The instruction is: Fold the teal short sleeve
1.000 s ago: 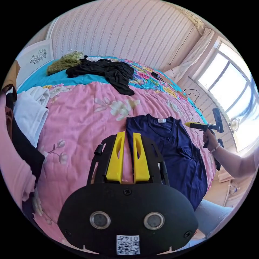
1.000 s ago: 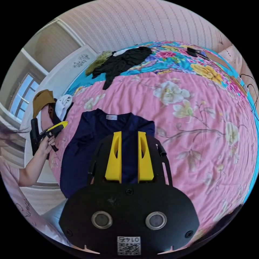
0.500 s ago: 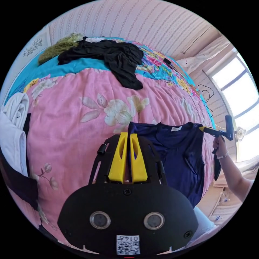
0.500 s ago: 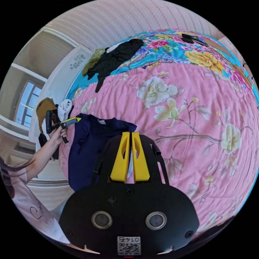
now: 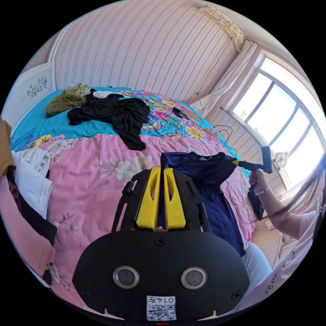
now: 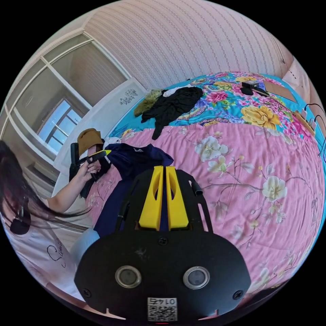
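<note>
The navy short-sleeve shirt (image 5: 207,176) hangs creased between the left gripper (image 5: 161,169) and right gripper (image 6: 163,168), each clenched on a shoulder, its hem trailing on the bed (image 6: 258,163).

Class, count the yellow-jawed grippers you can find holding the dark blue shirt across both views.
2: the left gripper pinches one shoulder of the shirt; the right gripper pinches the other shoulder.

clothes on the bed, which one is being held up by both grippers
The dark blue shirt, pinched at its shoulders and lifted off the pink quilt. The black garment lies loose farther back.
</note>
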A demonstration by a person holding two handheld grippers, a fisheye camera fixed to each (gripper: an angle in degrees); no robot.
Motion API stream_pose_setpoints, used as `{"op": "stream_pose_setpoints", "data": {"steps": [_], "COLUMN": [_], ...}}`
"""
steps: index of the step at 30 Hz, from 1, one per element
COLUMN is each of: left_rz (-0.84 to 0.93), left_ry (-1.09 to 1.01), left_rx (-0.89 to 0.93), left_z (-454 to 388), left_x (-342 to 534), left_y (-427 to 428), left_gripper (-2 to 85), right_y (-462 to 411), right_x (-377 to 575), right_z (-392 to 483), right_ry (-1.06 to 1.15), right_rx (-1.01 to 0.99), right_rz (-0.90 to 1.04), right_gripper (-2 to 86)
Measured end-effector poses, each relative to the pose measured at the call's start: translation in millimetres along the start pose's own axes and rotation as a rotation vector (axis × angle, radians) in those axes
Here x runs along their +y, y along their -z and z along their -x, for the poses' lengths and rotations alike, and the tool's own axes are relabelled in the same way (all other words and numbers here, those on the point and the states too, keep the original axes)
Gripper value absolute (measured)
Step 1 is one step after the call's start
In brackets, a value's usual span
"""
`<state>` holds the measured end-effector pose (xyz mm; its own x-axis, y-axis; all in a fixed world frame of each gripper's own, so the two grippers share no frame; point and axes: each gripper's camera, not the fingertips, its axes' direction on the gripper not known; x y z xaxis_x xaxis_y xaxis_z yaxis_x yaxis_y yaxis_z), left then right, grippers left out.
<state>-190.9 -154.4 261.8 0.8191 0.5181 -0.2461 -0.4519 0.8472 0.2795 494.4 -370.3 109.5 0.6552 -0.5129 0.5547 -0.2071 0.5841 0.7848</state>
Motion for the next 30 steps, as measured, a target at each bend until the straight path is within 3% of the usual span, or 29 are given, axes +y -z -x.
{"op": "stream_pose_setpoints", "data": {"steps": [5,8,14,18,22,30], "left_rz": [0.015,0.038,0.158,0.189,0.185,0.213], "left_ry": [-0.074,0.012,0.071,0.102,0.176,0.183], "left_rx": [0.016,0.04,-0.121,-0.186,-0.184,-0.154], "left_z": [-44,-58,-100,-121,-123,-129], "left_x": [113,176,270,298,315,342], "left_y": [63,82,95,96,104,110], "left_gripper": [-1.0,-1.0,-1.0,-1.0,-1.0,-1.0], "right_y": [43,59,48,47,44,35], "right_x": [119,185,280,311,319,348], "right_z": [29,41,48,53,65,64], "right_ry": [-0.002,-0.114,-0.341,-0.425,-0.351,-0.298], "right_rx": [-0.039,-0.071,-0.073,-0.079,0.038,0.055], "right_rz": [-0.012,-0.044,0.087,0.1,0.187,0.267], "right_gripper": [0.5,0.5,0.5,0.5,0.6,0.6]}}
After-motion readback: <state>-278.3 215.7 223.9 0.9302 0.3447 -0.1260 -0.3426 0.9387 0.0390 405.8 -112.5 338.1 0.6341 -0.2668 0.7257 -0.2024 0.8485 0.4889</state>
